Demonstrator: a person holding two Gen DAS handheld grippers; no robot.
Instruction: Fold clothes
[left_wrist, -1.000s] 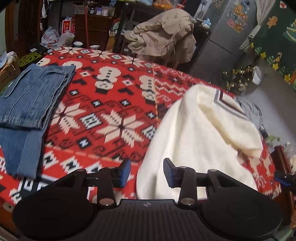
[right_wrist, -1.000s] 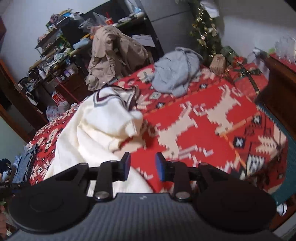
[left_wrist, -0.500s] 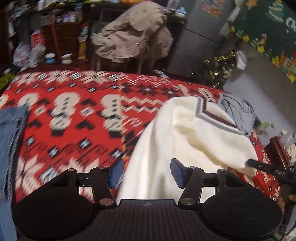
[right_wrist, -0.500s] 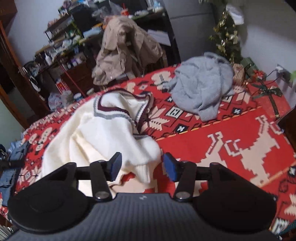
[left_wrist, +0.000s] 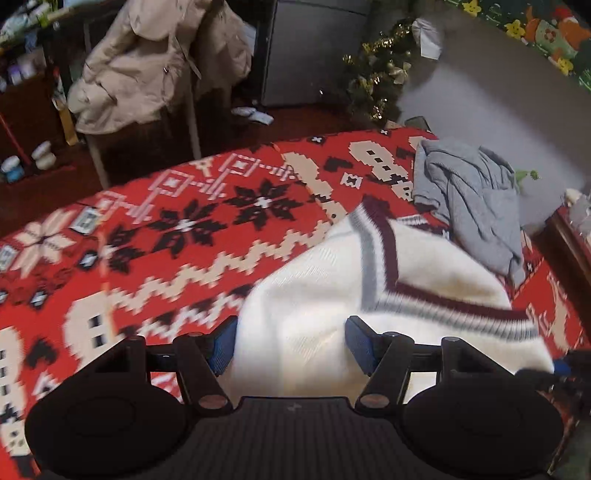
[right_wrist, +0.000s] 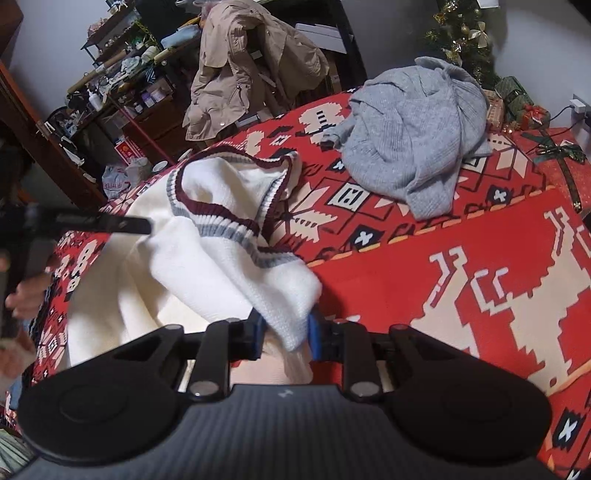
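Sweater (left_wrist: 317, 306): cream knit with a maroon-and-grey striped V-neck; lies rumpled on the bed, filling the lower centre and lower right of the left wrist view. In the right wrist view it runs from the left centre of the frame down to the bottom centre, neck opening turned toward the top of the frame.

Left gripper (left_wrist: 290, 341): at the bottom centre of its own view, fingers apart. The sweater's edge lies between the blue pads (left_wrist: 223, 345); whether cloth touches either pad I cannot tell, the frame is blurred.

Right gripper (right_wrist: 283, 334): bottom centre of its view, fingers drawn in on a bunched fold of the sweater, cloth pressed between the two blue pads and lifted off the cover.

Left gripper, seen from the right: a dark finger tip (right_wrist: 125, 224) reaches in from the left edge, against the sweater near the striped neck. Part of a hand (right_wrist: 26, 295) shows at the far left edge.

Bed cover (left_wrist: 184, 240): red, with cream and black knitted-style snowflake and figure patterns; spreads across the middle of both views.

Grey top (right_wrist: 417, 125): crumpled heap on the bed, upper right of the right wrist view, apart from the sweater there; in the left wrist view it sits at the right, just behind the sweater's neck.

Beige coat (left_wrist: 155, 62): draped over a chair beyond the bed, upper left of the left wrist view.

Small decorated tree (right_wrist: 465, 40): upper right, by the wall.
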